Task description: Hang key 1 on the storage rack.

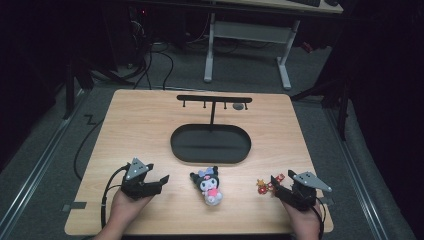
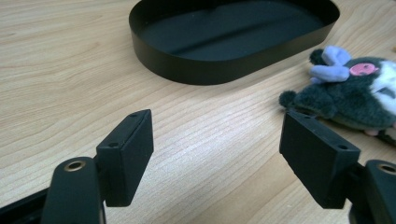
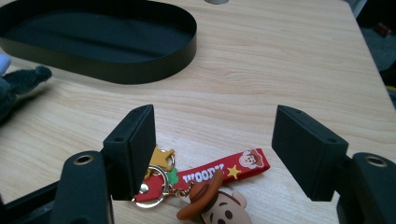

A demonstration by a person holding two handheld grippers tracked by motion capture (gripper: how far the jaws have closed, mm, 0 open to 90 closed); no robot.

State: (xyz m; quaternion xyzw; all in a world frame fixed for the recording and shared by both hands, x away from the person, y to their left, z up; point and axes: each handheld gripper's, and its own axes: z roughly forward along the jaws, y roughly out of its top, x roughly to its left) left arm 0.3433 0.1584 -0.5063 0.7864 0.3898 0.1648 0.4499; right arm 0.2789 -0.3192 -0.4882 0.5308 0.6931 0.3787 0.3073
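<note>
My left gripper (image 1: 159, 183) sits lower left of the high view, hand under it, jaws wide apart w/ nothing between them. In the left gripper view I see bare wood btwn the two black jaws; the plush (image 2: 353, 91) lies at the right edge of that frame, just past the right jaw, not gripped. In the high view the plush (image 1: 209, 185) is bottom centre, btwn my two grippers, just below the tray (image 1: 210, 144).

My right gripper (image 1: 276, 185) is lower right of the high view, jaws also apart and closed on nothing. In the right gripper view the keychain (image 3: 205, 186) lies on the table at bottom centre btwn the jaws: red strap, gold ring, a small cowboy-hat figure. The ring end sits right by the left jaw; can't tell if it touches. In the high view the keychain (image 1: 265, 184) is just left of that gripper's tips.

Tray w/ its T-shaped rack (image 1: 213, 100) is centre frame, on the wooden table (image 1: 140, 125).
</note>
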